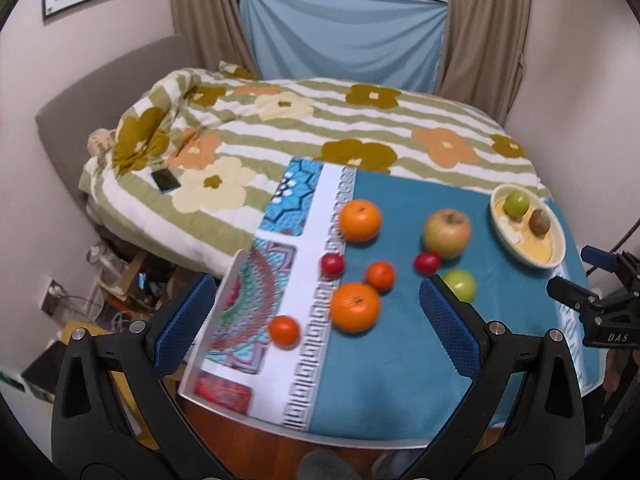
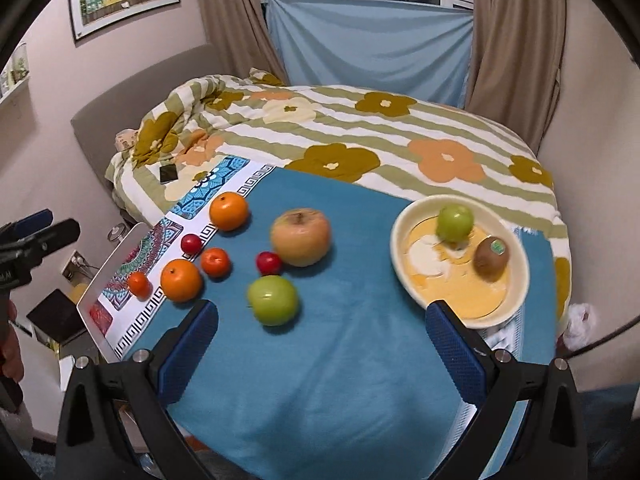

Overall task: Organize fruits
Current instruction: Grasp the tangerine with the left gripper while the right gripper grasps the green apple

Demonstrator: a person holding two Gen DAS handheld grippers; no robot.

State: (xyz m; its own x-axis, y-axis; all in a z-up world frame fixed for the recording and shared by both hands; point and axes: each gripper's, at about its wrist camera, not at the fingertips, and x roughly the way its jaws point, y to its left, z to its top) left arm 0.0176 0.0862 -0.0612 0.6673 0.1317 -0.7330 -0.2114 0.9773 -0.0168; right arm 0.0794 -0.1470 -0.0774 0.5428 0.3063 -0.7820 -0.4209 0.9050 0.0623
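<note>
Several fruits lie on a blue cloth over a small table: two big oranges (image 1: pixel 360 220) (image 1: pixel 355 306), small orange ones (image 1: pixel 381 275) (image 1: pixel 284 331), two red ones (image 1: pixel 332 265) (image 1: pixel 427 262), a yellow-red apple (image 2: pixel 301 237) and a green apple (image 2: pixel 273 300). A cream bowl (image 2: pixel 516 280) at the right holds a green apple (image 2: pixel 454 222) and a kiwi (image 2: pixel 491 258). My left gripper (image 1: pixel 316 316) hangs open above the oranges, empty. My right gripper (image 2: pixel 320 336) hangs open and empty over bare cloth, near the loose green apple and the bowl.
A bed with a flowered, striped quilt (image 1: pixel 320 128) lies behind the table, with a phone (image 1: pixel 165 180) on it. The table's left edge (image 1: pixel 208 320) drops to cluttered floor. Curtains and a blue sheet (image 2: pixel 372 40) hang at the back.
</note>
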